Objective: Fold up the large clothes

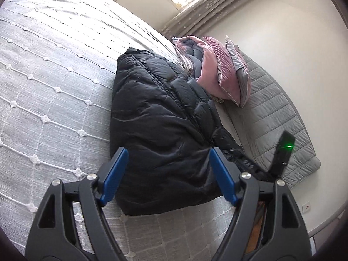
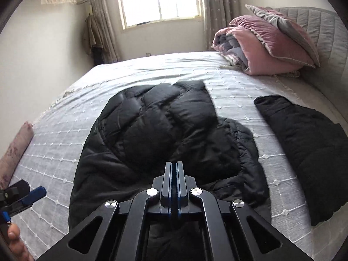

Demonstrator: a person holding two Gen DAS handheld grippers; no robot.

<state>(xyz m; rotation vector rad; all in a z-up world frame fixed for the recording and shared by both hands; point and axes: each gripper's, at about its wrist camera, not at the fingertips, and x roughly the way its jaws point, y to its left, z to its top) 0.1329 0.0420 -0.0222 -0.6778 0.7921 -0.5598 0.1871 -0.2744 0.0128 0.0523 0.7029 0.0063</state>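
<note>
A black puffer jacket (image 2: pixel 165 130) lies on the grey bedspread (image 2: pixel 54 143), partly folded over itself. My right gripper (image 2: pixel 173 165) hovers over its near part with the jaws pressed together; no cloth shows between them. In the left wrist view the black puffer jacket (image 1: pixel 161 130) lies bunched on the bed. My left gripper (image 1: pixel 168 152) is open above its near edge, with blue pads (image 1: pixel 115 174) apart and nothing between them. The left gripper also shows at the lower left of the right wrist view (image 2: pixel 32 195).
A second black garment (image 2: pixel 304 145) lies on the bed to the right. Pink and grey pillows and a folded quilt (image 2: pixel 267 41) are piled by the grey headboard (image 2: pixel 326 32). A window (image 2: pixel 161 0) is behind. A bolster (image 2: pixel 15 152) lies at the left bed edge.
</note>
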